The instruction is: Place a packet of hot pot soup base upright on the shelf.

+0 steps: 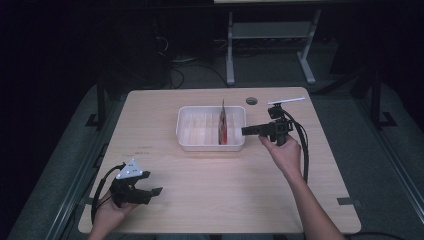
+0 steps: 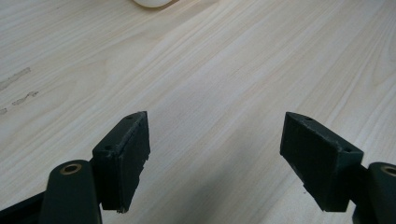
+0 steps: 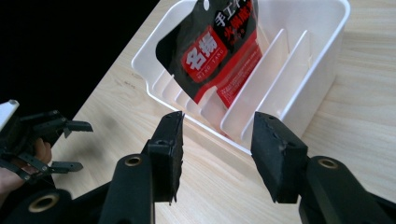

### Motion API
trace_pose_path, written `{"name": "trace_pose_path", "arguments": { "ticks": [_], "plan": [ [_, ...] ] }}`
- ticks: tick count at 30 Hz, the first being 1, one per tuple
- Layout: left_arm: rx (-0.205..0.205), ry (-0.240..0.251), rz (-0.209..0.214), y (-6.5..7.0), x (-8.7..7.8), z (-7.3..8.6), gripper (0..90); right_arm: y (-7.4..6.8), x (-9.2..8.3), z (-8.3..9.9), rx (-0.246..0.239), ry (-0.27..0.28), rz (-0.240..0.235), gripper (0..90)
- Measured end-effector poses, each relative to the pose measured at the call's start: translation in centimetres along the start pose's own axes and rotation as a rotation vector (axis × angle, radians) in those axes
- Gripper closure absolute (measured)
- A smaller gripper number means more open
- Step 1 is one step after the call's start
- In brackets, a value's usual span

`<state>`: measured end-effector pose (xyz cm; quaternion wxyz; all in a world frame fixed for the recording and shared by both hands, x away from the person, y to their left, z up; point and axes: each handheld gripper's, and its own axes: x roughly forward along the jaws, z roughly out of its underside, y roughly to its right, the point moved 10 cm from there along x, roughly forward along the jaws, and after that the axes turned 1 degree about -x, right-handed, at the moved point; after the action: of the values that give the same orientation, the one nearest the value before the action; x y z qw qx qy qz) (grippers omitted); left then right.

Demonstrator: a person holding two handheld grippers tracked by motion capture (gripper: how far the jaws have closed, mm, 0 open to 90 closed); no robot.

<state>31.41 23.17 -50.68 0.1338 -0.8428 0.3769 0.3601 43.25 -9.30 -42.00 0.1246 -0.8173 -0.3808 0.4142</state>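
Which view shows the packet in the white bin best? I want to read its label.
The right gripper view: the black and red packet stands close, its printed face toward the camera, slotted between dividers of the white bin. In the high view the packet appears edge-on, thin and small. The left gripper view shows bare wooden table.

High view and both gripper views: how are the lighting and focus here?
High view: the table is lit, the surroundings nearly black. Left gripper view: wood grain crisp, the fingers slightly soft. Right gripper view: the packet in the white bin is readable, the background left of the table black.
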Motion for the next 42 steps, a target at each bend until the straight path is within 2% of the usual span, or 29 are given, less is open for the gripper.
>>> {"name": "trace_pose_path", "arguments": {
  "ticks": [18, 36, 39, 42],
  "plan": [
    [-0.001, 0.006, 0.003, 0.1, 0.0, -0.2, 23.8, 1.1, -0.9, 2.2, -0.002, -0.015, -0.024, 50.2],
    [-0.005, 0.001, 0.017, 0.2, 0.4, -0.3, 23.7, 2.2, -1.6, 3.9, -0.002, -0.025, -0.017, 48.4],
    [-0.005, 0.005, 0.017, 0.2, 0.3, -0.3, 23.6, 2.4, -1.8, 4.0, 0.003, -0.014, -0.027, 48.3],
    [-0.006, 0.004, 0.018, 0.1, 0.3, -0.3, 23.7, 2.8, -1.8, 4.8, 0.003, -0.025, -0.022, 47.8]
  ]
}}
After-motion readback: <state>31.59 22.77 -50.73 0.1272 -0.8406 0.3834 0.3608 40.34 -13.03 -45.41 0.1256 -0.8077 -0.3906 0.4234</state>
